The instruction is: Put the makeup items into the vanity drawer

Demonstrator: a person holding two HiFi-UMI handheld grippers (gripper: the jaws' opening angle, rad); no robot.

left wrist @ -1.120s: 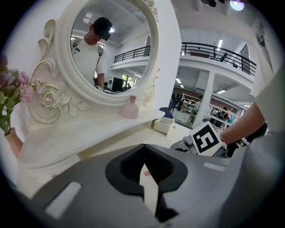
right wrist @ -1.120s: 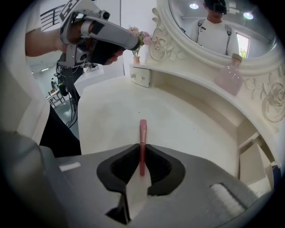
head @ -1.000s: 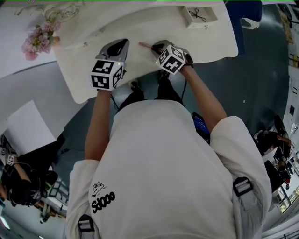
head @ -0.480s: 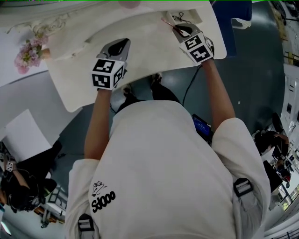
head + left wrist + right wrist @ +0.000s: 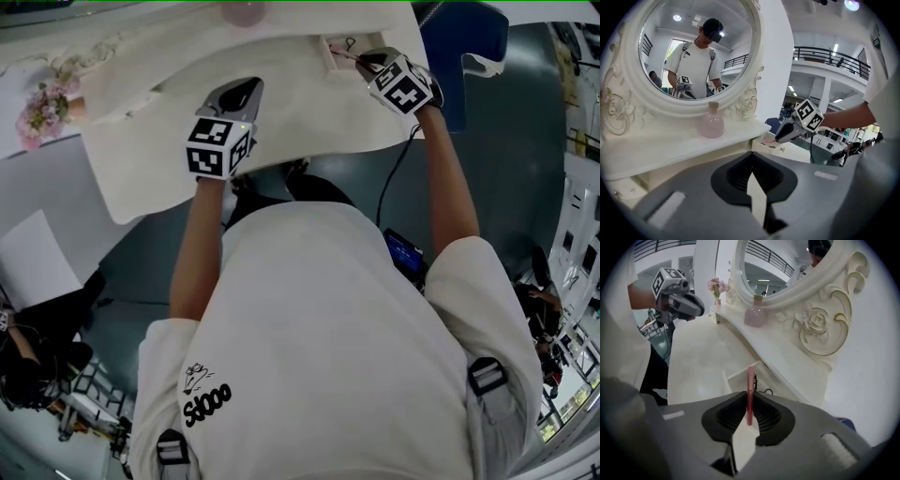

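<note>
My right gripper (image 5: 361,58) is shut on a slim pink makeup stick (image 5: 750,397) that stands up between its jaws. It hangs over the open vanity drawer (image 5: 738,378) at the tabletop's far right corner, and the stick's tip (image 5: 341,52) points into the drawer (image 5: 330,49). A thin black looped item (image 5: 761,391) lies inside. My left gripper (image 5: 246,89) is shut with nothing in it (image 5: 751,153), low over the white tabletop (image 5: 300,103) to the left. From there I see the right gripper (image 5: 780,137) at the drawer (image 5: 780,149).
A pink glass bottle (image 5: 711,123) stands on the shelf under the ornate oval mirror (image 5: 693,51). Pink flowers (image 5: 42,108) sit at the shelf's far left. A blue chair (image 5: 464,47) stands just right of the table. The person's body fills the near side.
My right gripper has carried the pink stick from the middle of the tabletop up and right to the open drawer. The left gripper has drifted a little rightward over the tabletop.
</note>
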